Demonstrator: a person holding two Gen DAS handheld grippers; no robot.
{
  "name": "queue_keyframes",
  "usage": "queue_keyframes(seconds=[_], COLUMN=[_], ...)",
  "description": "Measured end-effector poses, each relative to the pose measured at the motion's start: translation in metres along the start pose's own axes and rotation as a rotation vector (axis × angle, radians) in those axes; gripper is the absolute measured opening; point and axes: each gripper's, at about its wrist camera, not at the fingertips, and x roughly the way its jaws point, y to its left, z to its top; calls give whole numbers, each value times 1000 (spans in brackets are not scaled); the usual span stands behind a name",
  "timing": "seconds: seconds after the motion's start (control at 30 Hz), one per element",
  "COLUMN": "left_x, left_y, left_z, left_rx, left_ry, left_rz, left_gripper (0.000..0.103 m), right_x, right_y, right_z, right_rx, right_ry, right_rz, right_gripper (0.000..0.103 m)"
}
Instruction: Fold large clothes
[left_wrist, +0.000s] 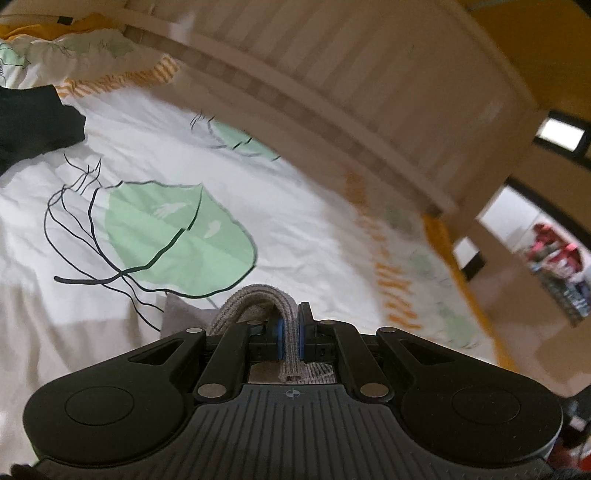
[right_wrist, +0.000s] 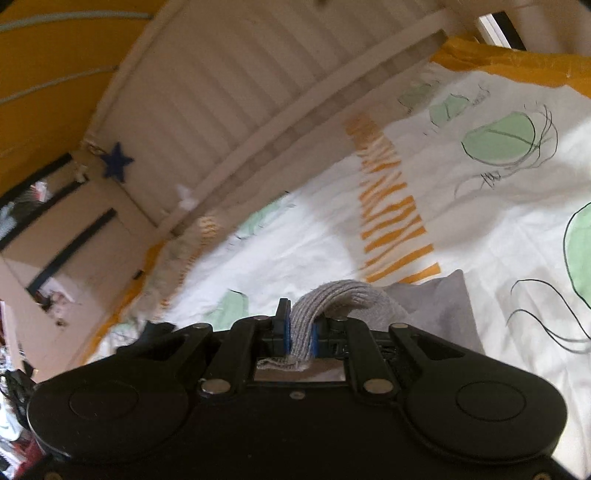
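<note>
My left gripper (left_wrist: 290, 332) is clamped narrow on a ribbed grey band (left_wrist: 258, 297), the hem or cuff of a grey garment (left_wrist: 177, 314), and my right gripper (right_wrist: 299, 334) pinches a like band (right_wrist: 340, 291) of the same garment (right_wrist: 439, 306). In each view the band arches up out of the blue pads (left_wrist: 279, 334) and drops forward and toward the other gripper: to the left in the left view, to the right in the right view. So the cloth hangs between my two grips and just ahead of the fingers, its held edge running from one hand to the other, and neither hand is nearer to it than the other. Below lies the bed (left_wrist: 303, 229), covered by a white sheet printed with green leaves and orange stripes, with a pale slatted bed end (left_wrist: 369, 81) beyond it. I judge the coming move to be laying this edge flat on the bed, which turns on keeping the two grips level and the edge taut between them. A dark garment (left_wrist: 33, 122) lies well apart at the far left of the left view. I see no containers here; the blurred shelves off the bed hold things I cannot make out.
</note>
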Motion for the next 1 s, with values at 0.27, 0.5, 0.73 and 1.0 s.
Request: queue_keyframes(seconds=[0.27, 0.5, 0.73, 1.0], left_x=[36, 2, -17, -7], left_y=[20, 8, -45, -61], left_z=[-4, 0, -31, -110], left_rx=[-45, 12, 232, 490], left_ry=[83, -16, 53, 234], left_rz=[9, -5, 17, 101], left_gripper=[28, 76, 85, 85], right_x=[38, 19, 5, 11], right_y=[-18, -17, 26, 66], right_z=[-6, -3, -20, -89], right_rx=[-8, -23, -203, -481], right_ry=[39, -57, -35, 135], right_rz=[-95, -93, -96, -178], right_gripper=[27, 81, 81, 80])
